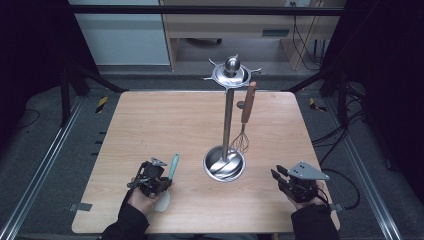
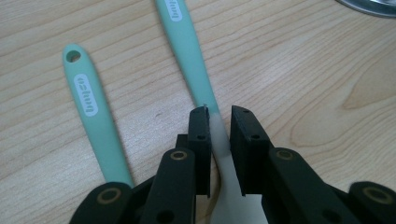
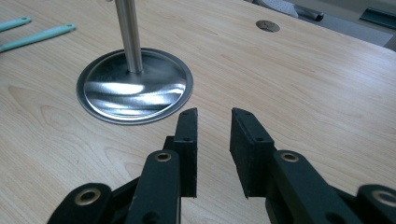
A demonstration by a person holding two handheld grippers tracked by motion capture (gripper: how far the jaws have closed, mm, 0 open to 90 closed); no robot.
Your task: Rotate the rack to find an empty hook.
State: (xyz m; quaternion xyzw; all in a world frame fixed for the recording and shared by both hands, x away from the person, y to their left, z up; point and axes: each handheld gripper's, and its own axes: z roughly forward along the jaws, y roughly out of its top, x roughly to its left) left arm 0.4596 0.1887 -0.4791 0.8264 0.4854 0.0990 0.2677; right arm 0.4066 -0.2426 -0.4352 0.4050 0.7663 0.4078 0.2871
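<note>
Down at the worktop's near edge, the left hand-held gripper straddles a mint spatula's pale neck, jaws not quite clamped. A second mint handle lies just beside it. The right hand-held gripper rests agape and empty near the steel stand's base.

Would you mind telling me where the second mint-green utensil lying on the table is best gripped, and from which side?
I would grip the free mint-green utensil mid-handle, coming down from above with the jaws either side of its width. It lies flat on the table, and the handle is slim and even there. The left gripper already straddles the other utensil, so the empty right gripper seems freer.
</note>
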